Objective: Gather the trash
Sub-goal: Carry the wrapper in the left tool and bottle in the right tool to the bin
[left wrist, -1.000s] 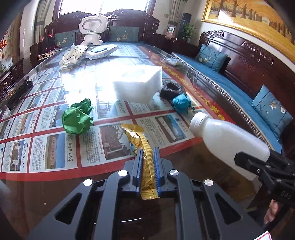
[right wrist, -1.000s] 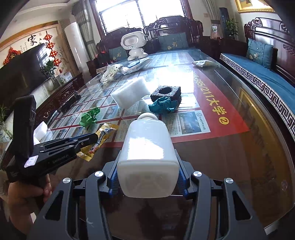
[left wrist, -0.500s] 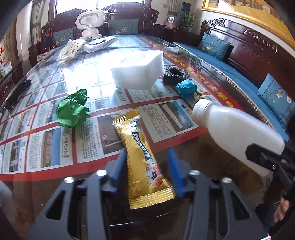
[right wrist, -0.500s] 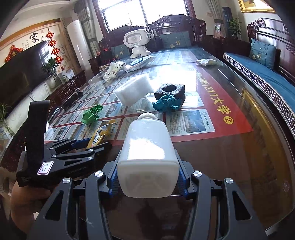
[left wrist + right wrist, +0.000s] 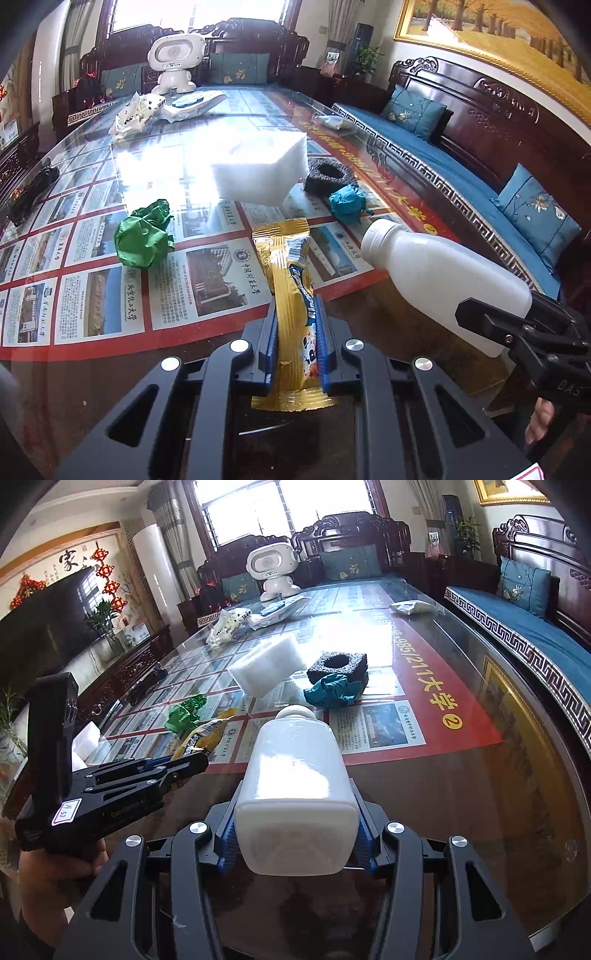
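Wrapper (image 5: 293,291) is pinched narrowly by left gripper (image 5: 295,332), bottle (image 5: 295,794) clamped in right gripper (image 5: 295,834); the limp wrapper may slip out.

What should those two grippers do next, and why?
Probably carry both loads off to a bin, which isn't in view. The left gripper is shut on the gold wrapper and the right gripper on the white bottle, so neither can take the green paper ball.

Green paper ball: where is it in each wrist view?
Left wrist: green ball left of centre, left of the gold wrapper.
Right wrist: left of centre, just beyond the wrapper's tip.
Shared landmark: white foam block behind it.
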### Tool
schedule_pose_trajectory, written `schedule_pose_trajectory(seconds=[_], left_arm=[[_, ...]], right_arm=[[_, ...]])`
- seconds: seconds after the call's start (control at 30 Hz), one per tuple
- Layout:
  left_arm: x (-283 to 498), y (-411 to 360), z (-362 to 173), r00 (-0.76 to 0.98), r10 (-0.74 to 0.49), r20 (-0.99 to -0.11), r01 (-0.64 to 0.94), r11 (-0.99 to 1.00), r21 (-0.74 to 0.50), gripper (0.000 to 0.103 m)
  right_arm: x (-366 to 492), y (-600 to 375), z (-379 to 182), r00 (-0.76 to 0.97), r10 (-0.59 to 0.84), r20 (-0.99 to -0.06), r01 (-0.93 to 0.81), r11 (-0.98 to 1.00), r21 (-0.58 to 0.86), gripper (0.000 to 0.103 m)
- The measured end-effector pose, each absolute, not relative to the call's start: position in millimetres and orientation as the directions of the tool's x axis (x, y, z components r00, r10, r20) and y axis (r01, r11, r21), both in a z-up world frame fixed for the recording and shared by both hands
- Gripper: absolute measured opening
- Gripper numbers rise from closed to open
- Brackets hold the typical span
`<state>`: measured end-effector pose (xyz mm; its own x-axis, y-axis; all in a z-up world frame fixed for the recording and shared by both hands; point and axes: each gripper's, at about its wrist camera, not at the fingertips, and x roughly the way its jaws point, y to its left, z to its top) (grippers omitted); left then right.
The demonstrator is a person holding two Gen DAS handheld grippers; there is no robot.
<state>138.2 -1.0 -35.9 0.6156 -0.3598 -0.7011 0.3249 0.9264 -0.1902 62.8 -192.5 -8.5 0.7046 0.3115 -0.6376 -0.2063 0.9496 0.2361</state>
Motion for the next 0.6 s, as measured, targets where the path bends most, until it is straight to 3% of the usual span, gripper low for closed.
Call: schedule_pose_trajectory(seconds=[0.6], left_arm=[[15.3, 11.4, -15.5, 0.610, -0.449, -0.654, 0.401, 0.886, -0.234, 0.018]], right_arm=[[-58.5, -203.1, 23.5, 0.758, 0.331, -0.562, -0.235, 0.943, 0.237, 0.049]])
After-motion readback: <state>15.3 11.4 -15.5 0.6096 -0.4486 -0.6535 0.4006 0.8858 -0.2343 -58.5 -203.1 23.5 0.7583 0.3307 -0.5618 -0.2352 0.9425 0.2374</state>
